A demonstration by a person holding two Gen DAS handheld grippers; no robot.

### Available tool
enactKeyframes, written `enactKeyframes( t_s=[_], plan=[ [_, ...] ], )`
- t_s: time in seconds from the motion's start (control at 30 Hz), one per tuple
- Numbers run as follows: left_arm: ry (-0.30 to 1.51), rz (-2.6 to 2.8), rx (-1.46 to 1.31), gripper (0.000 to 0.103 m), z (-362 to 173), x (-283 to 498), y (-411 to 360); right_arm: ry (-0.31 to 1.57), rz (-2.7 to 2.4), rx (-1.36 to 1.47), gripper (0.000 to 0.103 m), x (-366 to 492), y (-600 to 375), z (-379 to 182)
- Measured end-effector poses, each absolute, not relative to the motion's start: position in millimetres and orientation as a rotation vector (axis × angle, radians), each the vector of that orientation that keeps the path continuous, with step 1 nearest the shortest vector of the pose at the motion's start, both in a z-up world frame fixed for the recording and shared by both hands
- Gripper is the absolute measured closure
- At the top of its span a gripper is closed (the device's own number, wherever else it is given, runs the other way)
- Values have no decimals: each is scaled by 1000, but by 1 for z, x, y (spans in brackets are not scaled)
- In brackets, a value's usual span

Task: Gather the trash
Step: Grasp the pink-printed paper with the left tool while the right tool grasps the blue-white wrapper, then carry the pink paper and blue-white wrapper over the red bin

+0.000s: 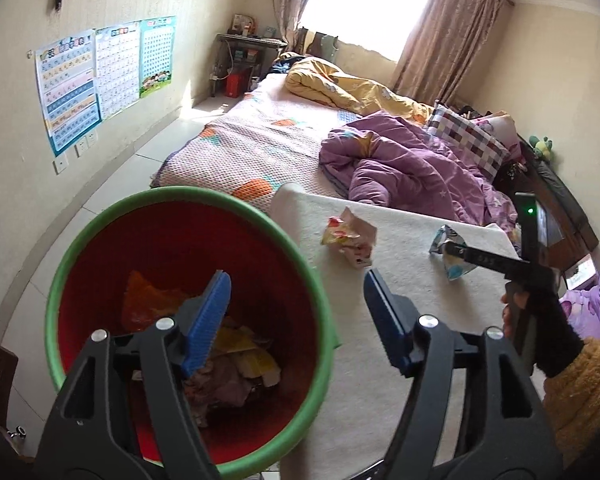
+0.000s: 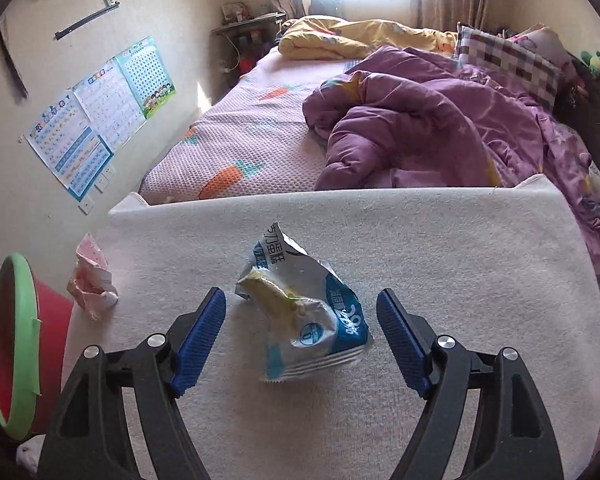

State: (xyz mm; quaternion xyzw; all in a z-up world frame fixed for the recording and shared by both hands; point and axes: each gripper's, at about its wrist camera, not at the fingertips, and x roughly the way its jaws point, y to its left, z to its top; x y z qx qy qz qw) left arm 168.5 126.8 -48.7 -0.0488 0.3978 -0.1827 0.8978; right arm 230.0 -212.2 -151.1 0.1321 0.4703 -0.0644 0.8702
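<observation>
Wrapper (image 2: 306,312) between open right tongs (image 2: 300,316) — seemingly untouched.

Two crumpled wrappers lie on the white tabletop (image 2: 420,240): one pink (image 2: 92,276) and one blue-and-silver (image 2: 312,320). One red bin (image 1: 188,320) with a green rim stands beside it (several scraps inside, too jumbled to count). Three posters (image 1: 104,76) hang on the wall, and two quilts, one purple (image 2: 412,120) and one yellow (image 2: 340,36), lie on the bed
</observation>
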Motion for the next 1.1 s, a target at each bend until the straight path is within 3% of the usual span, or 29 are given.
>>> enactKeyframes(
  t_s=[0.03, 0.1, 0.4, 0.63, 0.73, 1.1],
  plan=[
    [830, -389, -92, 37, -50, 174, 115, 989, -121, 282, 68, 230, -212, -154],
    [844, -405, -76, 37, -54, 187, 92, 959, -96, 299, 70, 224, -211, -151],
    [1006, -333, -52, 37, -107, 262, 14, 858, 3, 341, 71, 160, -191, -119],
    [1052, -255, 90, 36, -137, 277, -14, 855, 40, 354, 70, 116, -182, -107],
    [1065, -254, 119, 46, -147, 275, -14, 839, 37, 354, 70, 102, -179, -100],
    [829, -443, 106, 48, -70, 198, 9, 789, 58, 350, 70, 77, -147, -81]
  ],
)
